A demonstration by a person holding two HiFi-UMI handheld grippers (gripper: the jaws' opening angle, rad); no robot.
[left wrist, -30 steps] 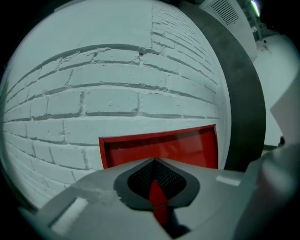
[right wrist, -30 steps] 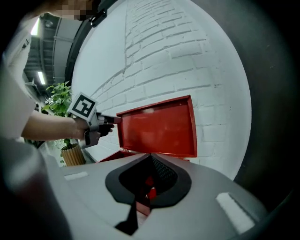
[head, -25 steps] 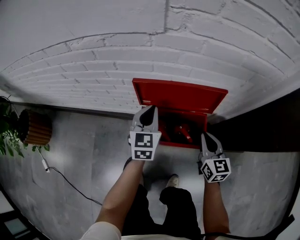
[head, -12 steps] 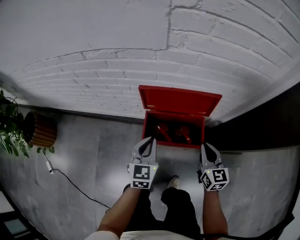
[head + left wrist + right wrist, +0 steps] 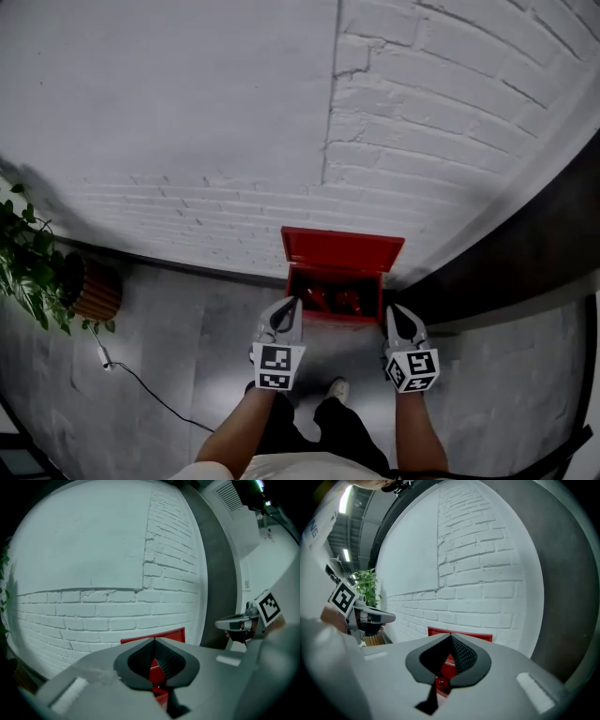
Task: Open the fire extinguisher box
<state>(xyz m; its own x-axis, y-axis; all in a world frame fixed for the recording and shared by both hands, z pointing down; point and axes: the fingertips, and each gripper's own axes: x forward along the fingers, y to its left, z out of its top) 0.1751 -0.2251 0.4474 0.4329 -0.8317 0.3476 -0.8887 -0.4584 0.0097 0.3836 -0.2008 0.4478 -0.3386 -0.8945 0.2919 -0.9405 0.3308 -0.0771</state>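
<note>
The fire extinguisher box (image 5: 336, 317) is found on the floor (image 5: 187, 347), set against the white brick wall (image 5: 234, 187). Its lid (image 5: 343, 251) is raised and leans back on the brickwork. Red extinguishers (image 5: 335, 299) are seen inside (their number cannot be confirmed). The left claw (image 5: 282, 316) is held on the near side of the box, towards its left corner, with the jaws pressed together on nothing. The right claw (image 5: 401, 322) is held towards the right corner, its jaws likewise pressed together and empty. Both claws are recorded as apart from the box. A potted plant (image 5: 37, 272) is noted well to the left, with a cable (image 5: 141, 384) trailing near it.
</note>
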